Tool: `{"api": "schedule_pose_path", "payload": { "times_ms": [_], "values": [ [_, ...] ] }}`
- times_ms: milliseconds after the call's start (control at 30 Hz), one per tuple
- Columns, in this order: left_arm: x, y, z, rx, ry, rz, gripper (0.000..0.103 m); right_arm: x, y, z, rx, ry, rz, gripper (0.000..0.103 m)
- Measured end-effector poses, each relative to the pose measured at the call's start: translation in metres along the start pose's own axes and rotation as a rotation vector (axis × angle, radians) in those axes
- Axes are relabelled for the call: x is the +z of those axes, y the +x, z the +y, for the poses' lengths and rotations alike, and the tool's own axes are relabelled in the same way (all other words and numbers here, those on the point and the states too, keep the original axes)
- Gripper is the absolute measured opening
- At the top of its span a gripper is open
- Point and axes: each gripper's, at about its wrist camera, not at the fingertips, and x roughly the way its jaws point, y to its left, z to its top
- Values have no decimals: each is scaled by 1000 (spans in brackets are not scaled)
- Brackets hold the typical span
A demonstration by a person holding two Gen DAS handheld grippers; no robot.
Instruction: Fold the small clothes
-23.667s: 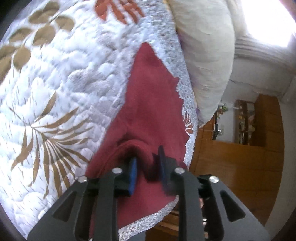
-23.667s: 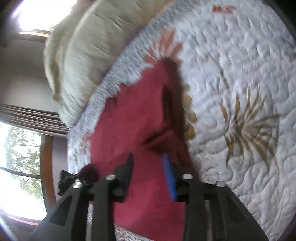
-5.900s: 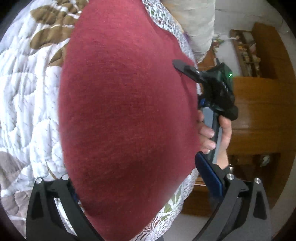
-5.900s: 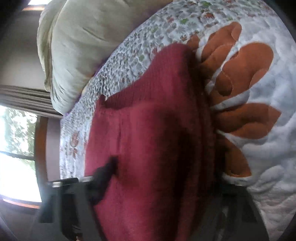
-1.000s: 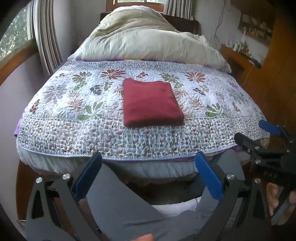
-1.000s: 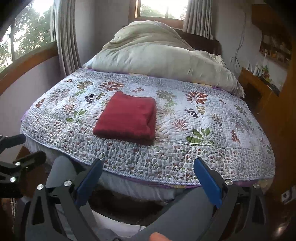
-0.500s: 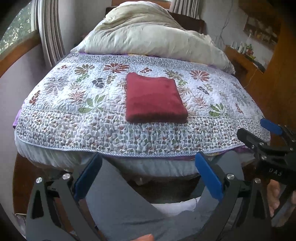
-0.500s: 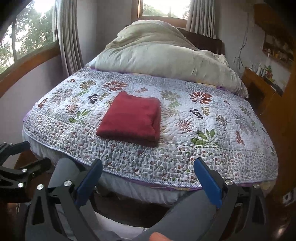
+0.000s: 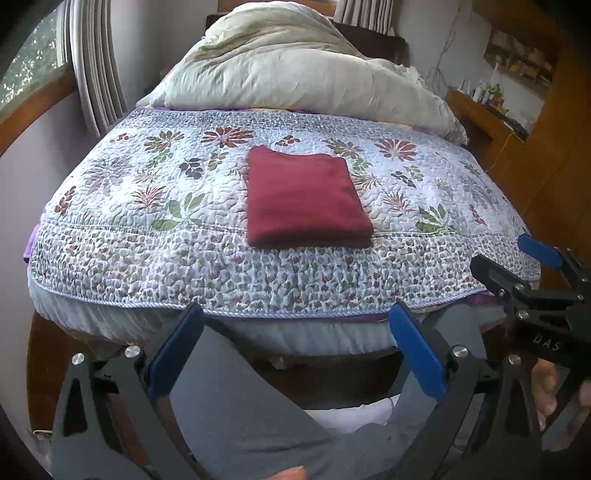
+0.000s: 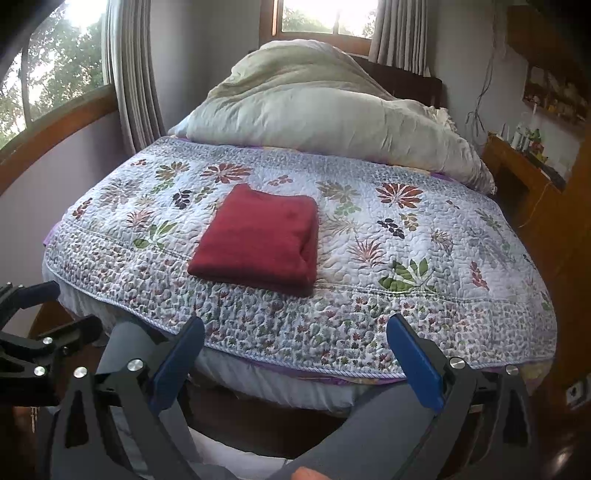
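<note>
nearest the lens, the left gripper point(image 9: 295, 347) stands with its blue pads spread wide and nothing between them, held low in front of the person's grey-clad legs point(image 9: 236, 406); the right gripper point(image 10: 295, 350) is the same, jaws far apart and empty. a few seconds ago both sat right down on the red cloth, which filled the frames; over the last second the views have only crept slightly closer to the bed. judged from that, the folding is finished and the hands are off

beyond the grippers, the red garment point(image 9: 304, 197) lies as a neat rectangle on the floral quilt point(image 9: 147, 206), near the front edge where the border pattern begins, well apart from both tools. behind it the cream duvet point(image 9: 295, 74) is heaped against the headboard

the left wrist view catches the right gripper side-on at its right edge, with fingers point(image 9: 546, 384) wrapped on its handle. the right wrist view shows the windows point(image 10: 321, 18), the curtains point(image 10: 136, 74) and the garment's thick folded right edge, layers stacked
</note>
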Motion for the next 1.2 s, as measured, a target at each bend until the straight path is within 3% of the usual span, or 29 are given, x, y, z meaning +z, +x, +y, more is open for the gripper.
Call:
{"api": "schedule_pose_path", "payload": {
  "times_ms": [1200],
  "values": [
    [1, 2, -3, 26, -13, -5, 100, 3, 3, -5, 20, 25, -25, 99]
  ]
}}
